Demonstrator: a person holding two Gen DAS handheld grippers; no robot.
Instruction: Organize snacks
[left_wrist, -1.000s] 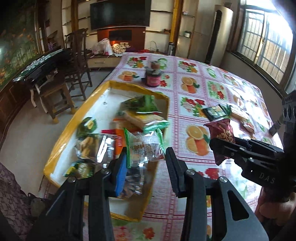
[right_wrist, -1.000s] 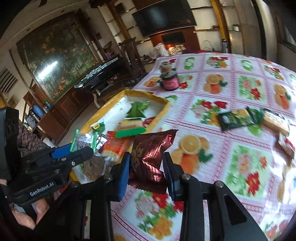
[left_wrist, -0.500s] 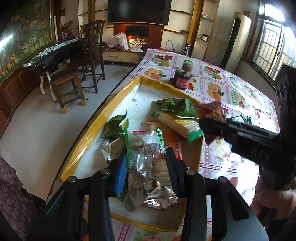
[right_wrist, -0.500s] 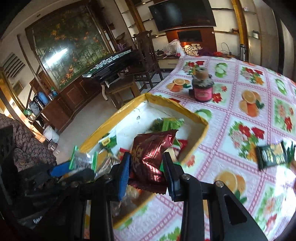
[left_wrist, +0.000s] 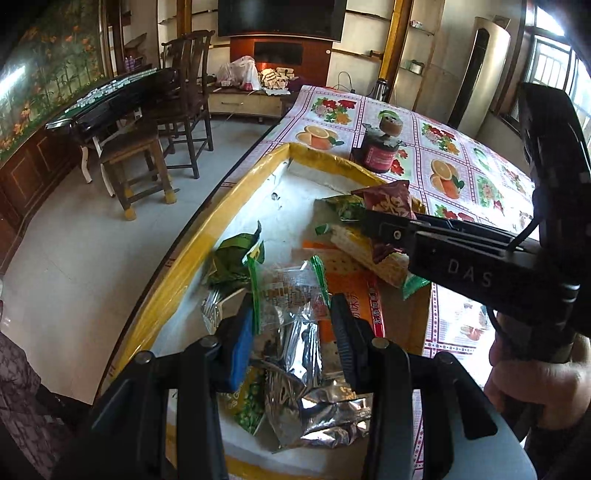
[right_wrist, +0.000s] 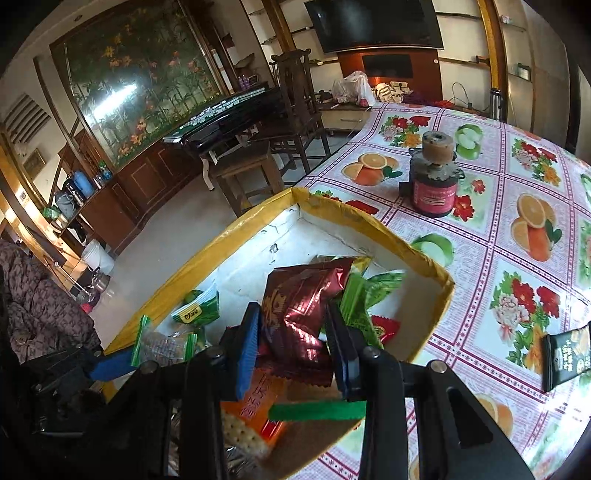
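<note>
A yellow-rimmed box (left_wrist: 192, 254) (right_wrist: 258, 218) on the table holds several snack packets. My left gripper (left_wrist: 291, 325) is shut on a clear packet with green edges (left_wrist: 291, 295), held low over the box's near end, above silver packets (left_wrist: 325, 406). My right gripper (right_wrist: 291, 336) is shut on a dark red snack packet (right_wrist: 303, 306) and holds it over the box's middle. It shows in the left wrist view (left_wrist: 388, 201) too, above a cracker pack (left_wrist: 365, 247). The left gripper's blue pad with the clear packet (right_wrist: 162, 347) shows in the right wrist view.
A dark red jar (right_wrist: 434, 184) (left_wrist: 380, 151) stands on the fruit-print tablecloth (right_wrist: 517, 236) beyond the box. A black snack packet (right_wrist: 565, 354) lies on the table at right. Wooden chairs and a stool (left_wrist: 140, 162) stand on the floor left of the table.
Both grippers moved left from over the table to above the box, each carrying its packet. The right gripper's red packet now hangs over the box's middle.
</note>
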